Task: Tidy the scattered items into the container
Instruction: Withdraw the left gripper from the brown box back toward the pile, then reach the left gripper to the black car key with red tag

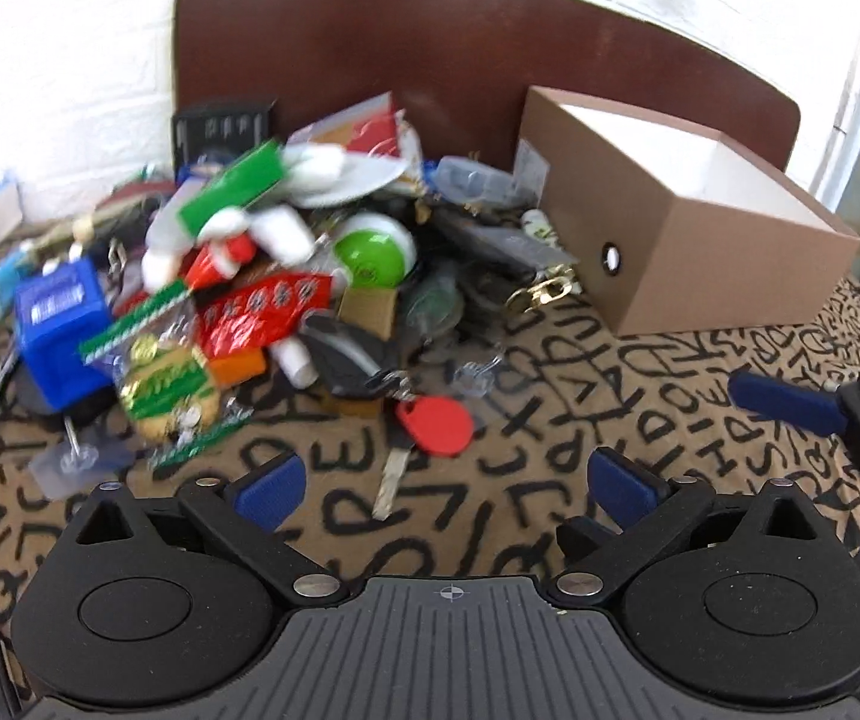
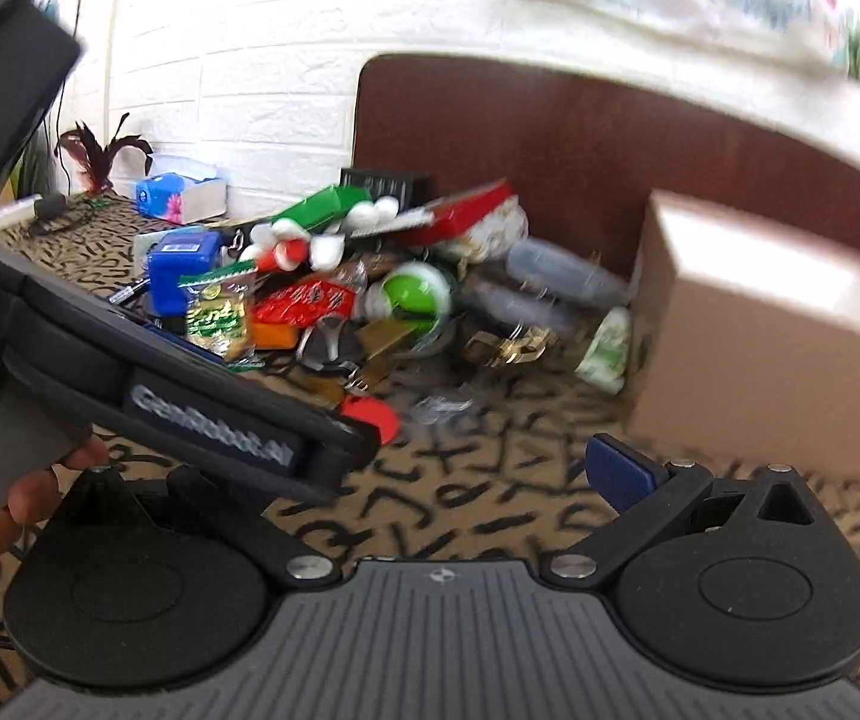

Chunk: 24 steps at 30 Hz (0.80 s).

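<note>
We hover low over the counter [image 1: 640,372], left gripper [image 1: 442,483] spread wide and empty. The right gripper [image 2: 460,468] looks spread too, though its left finger hides behind the other tool. Just ahead, lower centre of the left view, lies the red tag [image 1: 439,423] on its key [image 1: 391,480]: light, stiff, slick plastic, so we would pinch its flat faces. The pile [image 1: 262,264] sits beyond, centre left; the box [image 1: 688,240] stands open upper right.

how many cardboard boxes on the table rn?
1. The brown cardboard box sits open-topped at the right of the clutter pile, against the dark wooden board. Smaller boxes may be buried in the pile.
</note>
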### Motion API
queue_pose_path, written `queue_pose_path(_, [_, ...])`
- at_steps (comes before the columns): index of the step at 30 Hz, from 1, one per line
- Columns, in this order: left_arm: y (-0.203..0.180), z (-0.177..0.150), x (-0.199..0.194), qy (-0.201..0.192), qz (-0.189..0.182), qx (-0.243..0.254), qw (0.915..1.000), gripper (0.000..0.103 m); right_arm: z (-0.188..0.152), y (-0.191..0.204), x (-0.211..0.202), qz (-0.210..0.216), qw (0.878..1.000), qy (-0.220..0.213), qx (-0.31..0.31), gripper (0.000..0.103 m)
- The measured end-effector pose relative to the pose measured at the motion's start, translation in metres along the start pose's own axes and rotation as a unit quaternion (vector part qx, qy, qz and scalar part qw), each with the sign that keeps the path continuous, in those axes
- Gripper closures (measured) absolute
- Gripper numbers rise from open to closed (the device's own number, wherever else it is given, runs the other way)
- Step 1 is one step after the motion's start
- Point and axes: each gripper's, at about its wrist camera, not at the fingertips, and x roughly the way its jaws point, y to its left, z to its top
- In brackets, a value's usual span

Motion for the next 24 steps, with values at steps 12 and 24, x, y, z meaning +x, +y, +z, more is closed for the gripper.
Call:
queue_pose_path(12, [0.032, 0.020, 0.025, 0.004, -0.019, -0.033, 0.9993, 0.010, 0.002, 0.002, 0.041, 0.018, 1.000, 0.021, 0.003, 0.004])
queue_pose_path(24, [0.048, 0.046, 0.064, 0.037, -0.038, -0.062, 0.9967, 0.023, 0.025, 0.016, 0.089, 0.070, 0.997, 0.030, -0.021, 0.035])
